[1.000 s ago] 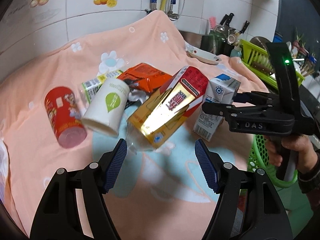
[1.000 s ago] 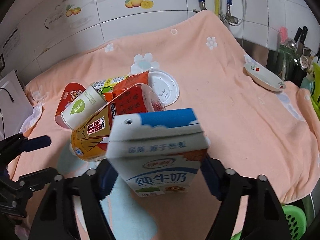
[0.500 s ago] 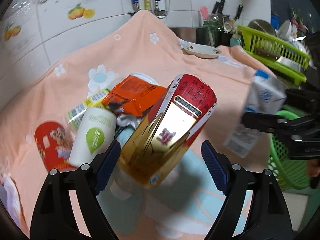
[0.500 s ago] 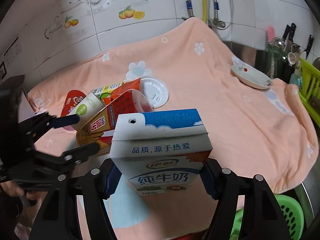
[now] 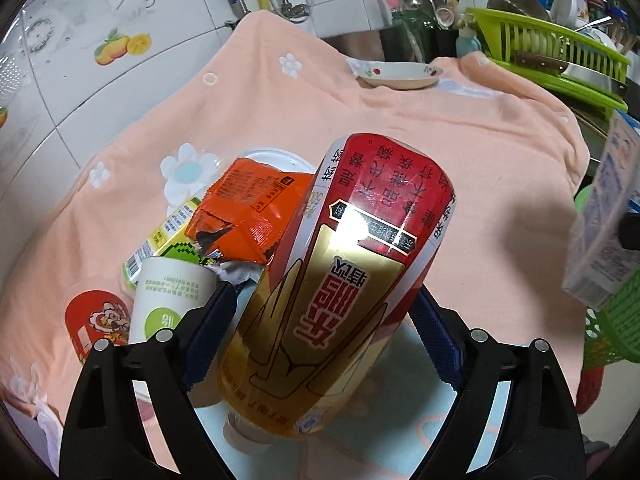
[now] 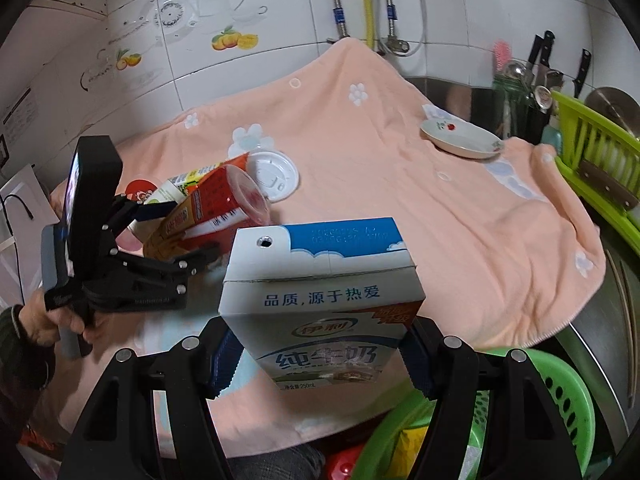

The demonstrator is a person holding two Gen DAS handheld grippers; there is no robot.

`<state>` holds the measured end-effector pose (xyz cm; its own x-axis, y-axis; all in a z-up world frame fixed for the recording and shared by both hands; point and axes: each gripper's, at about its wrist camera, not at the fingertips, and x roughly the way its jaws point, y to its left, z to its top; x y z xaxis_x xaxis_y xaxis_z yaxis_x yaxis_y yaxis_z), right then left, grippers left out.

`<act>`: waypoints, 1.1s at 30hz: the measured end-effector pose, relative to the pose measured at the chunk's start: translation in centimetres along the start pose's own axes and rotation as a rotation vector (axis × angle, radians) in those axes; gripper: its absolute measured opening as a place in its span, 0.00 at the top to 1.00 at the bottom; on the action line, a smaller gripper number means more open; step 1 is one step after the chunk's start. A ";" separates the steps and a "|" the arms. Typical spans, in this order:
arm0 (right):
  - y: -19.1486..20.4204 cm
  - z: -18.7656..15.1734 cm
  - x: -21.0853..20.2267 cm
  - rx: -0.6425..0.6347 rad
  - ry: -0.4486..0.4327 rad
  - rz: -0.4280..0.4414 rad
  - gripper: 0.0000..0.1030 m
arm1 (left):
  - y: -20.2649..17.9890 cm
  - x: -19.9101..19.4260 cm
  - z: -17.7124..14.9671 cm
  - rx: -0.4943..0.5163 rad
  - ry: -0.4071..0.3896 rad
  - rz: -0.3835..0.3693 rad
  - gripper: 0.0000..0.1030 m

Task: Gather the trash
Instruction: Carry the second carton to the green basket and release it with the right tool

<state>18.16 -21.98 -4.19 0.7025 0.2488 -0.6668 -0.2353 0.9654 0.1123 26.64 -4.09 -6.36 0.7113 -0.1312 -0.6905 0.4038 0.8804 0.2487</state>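
A plastic bottle with a red and gold label (image 5: 348, 260) lies tilted on the trash pile. My left gripper (image 5: 320, 320) has a finger on each side of it. Its jaws are opening, and the pads stand just clear of the bottle's sides. My right gripper (image 6: 320, 352) is shut on a blue and white milk carton (image 6: 324, 280), held upright in the air above the rim of a green basket (image 6: 560, 392). That carton (image 5: 604, 216) shows blurred at the right edge of the left wrist view. In the right wrist view, a hand holds the left gripper (image 6: 180, 232) at the bottle (image 6: 208, 208).
Beside the bottle lie a white paper cup (image 5: 168, 300), an orange wrapper (image 5: 252, 208), a yellow-green carton (image 5: 168, 232) and a red cup (image 5: 96, 316) on the peach cloth (image 5: 440, 128). A white lid (image 6: 272, 176) lies behind them. A saucer (image 5: 400, 74) and green dish rack (image 5: 552, 44) stand at the back right.
My left gripper moved in on the bottle and its jaws widened, so the bottle now sits between them. My right gripper carried the milk carton rightward, out over the green basket.
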 end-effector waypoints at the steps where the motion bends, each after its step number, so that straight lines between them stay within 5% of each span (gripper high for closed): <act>1: -0.1 -0.1 -0.1 0.003 0.001 -0.003 0.36 | 0.0 0.2 0.0 0.000 0.001 -0.003 0.17; 20: -4.2 -3.7 -3.4 0.081 0.003 -0.075 0.36 | -0.5 -0.2 0.2 -0.003 -0.026 -0.048 0.23; 33: -7.5 -6.8 -4.5 0.160 0.030 -0.144 0.36 | -2.2 -3.5 -0.2 -0.071 -0.047 -0.162 0.26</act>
<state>12.21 -30.84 -7.09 0.7001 0.1068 -0.7060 -0.0226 0.9916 0.1276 23.14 -5.52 -4.60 0.6670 -0.2931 -0.6850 0.4745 0.8759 0.0872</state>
